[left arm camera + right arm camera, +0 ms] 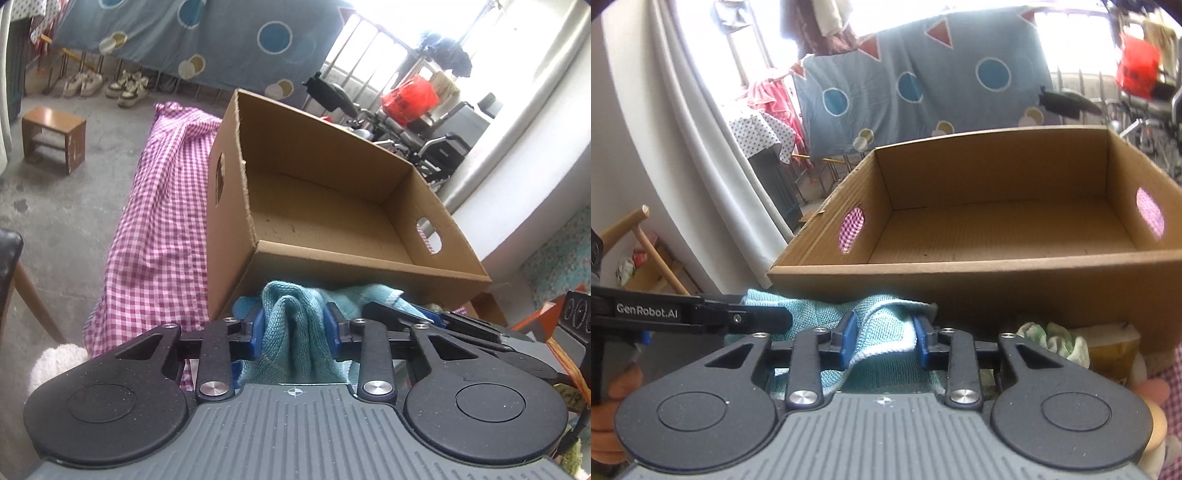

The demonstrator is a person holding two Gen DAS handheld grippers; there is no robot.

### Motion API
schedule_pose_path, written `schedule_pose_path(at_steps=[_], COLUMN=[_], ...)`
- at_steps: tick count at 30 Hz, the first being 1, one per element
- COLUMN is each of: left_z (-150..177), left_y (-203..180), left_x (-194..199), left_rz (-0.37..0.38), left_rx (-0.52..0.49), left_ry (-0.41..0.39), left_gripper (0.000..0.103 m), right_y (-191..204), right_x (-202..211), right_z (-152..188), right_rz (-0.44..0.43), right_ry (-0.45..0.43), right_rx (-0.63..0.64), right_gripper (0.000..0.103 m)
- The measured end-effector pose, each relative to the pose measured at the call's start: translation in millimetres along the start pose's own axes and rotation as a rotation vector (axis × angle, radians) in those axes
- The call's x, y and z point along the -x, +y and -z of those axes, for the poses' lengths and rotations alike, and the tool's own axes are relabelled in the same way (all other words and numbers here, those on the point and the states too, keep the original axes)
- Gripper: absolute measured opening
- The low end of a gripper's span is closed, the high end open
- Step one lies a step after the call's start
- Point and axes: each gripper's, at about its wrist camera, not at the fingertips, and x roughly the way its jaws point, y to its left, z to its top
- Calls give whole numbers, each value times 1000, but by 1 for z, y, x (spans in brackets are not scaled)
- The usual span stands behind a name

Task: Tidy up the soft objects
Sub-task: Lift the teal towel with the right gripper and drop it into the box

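A teal knitted cloth [295,325] is bunched between the blue pads of my left gripper [294,326], which is shut on it. The same teal cloth [879,332] also runs between the pads of my right gripper [884,334], and they press on a fold of it. Just behind the cloth stands an open cardboard box [369,264] with handle holes, and nothing lies inside it. In the right wrist view the box [997,269] fills the middle, and the left gripper's black arm [701,314] reaches in from the left edge.
The box rests on a pink checked cloth [159,236]. A green-white crumpled cloth [1056,338] and a yellowish object [1115,350] lie by the box's near wall. A small wooden stool [51,138], shoes and a wheelchair [439,147] stand beyond.
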Motion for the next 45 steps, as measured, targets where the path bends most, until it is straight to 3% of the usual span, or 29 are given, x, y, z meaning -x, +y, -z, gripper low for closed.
schedule_pose_path(at_steps=[4, 11, 16, 19, 24, 30, 36, 43, 45], left_z=[2, -10, -46, -78, -133, -185, -198, -195, -193], left_y=[-10, -26, -37, -47, -60, -50, -32, -26, -24], left_x=[6, 34, 42, 31, -11, -104, -179, -215, -216], left_rz=[-26, -9, 33, 32, -29, -157, -270, -371, -382], left_rx=[-36, -77, -109, -147, -222, -257, -255, -305, -304], left_ry=[-28, -124, -170, -170, -158, -28, 128, 187, 193], left_gripper=[20, 18, 18, 18, 18, 18, 18, 20, 27], right_y=[13, 27, 36, 27, -16, -76, -116, -143, -146], right_x=[2, 32, 52, 46, 0, -93, -177, -227, -235], right_z=[0, -12, -44, -76, -139, -189, -194, -183, -180], right_rz=[8, -15, -9, -21, -79, -112, -76, -70, -64], right_ry=[-29, -115, -212, -228, -138, 47, 216, 298, 307], right_rx=[42, 65, 117, 120, 43, -77, -156, -254, -274], right_gripper=[26, 22, 22, 22, 22, 22, 22, 22, 22])
